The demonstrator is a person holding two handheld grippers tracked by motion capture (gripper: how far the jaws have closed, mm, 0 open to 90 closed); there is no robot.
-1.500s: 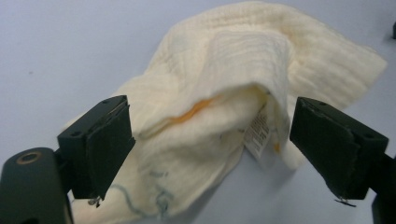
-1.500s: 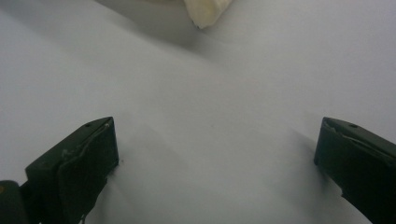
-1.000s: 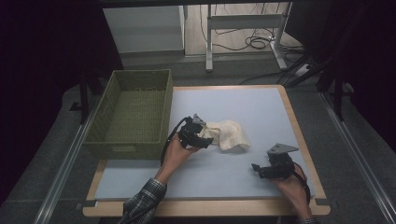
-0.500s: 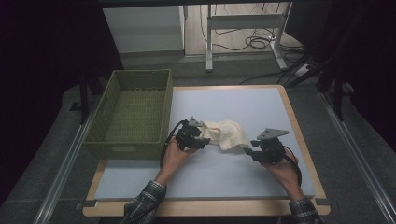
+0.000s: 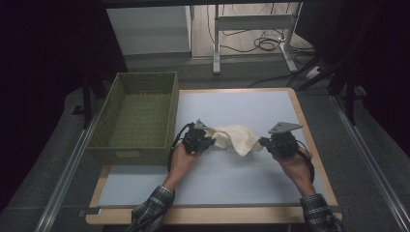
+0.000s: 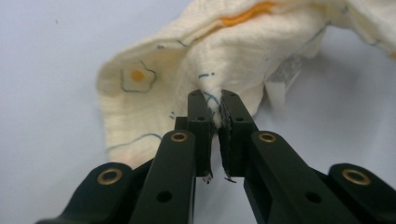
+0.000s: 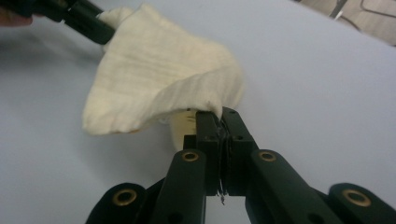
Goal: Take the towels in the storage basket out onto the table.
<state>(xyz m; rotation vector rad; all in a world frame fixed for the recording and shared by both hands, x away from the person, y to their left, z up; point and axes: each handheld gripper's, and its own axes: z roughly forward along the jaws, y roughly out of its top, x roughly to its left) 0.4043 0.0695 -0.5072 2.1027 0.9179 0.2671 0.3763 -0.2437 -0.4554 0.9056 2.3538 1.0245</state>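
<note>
Cream muslin cloth with orange flower prints (image 5: 236, 138) lay bunched near the middle of the pale blue surface (image 5: 251, 183), strung between the two claws. A second before, the right claw (image 5: 265, 143) had rested well off to the near right, apart from the cloth; half a second before, it had come up just beside the cloth's right edge. Now its jaws were pinched tight on that right corner, as the right gripper view showed, with the cloth (image 7: 159, 74) draped up and away from the tips. The left claw (image 5: 210, 140) had kept its place at the cloth's left end, jaws narrowed on a fold of the fabric (image 6: 219, 56), a small white care label (image 6: 286, 71) hanging just right of the grip.

To the left of the surface stood the rectangular green woven basket (image 5: 126, 152), its near right corner close to the left hand (image 5: 183, 155). Nothing lay between the claws and the cloth. Beyond the far edge, cables (image 5: 263, 44) sprawled on the floor by white table legs (image 5: 217, 48).
</note>
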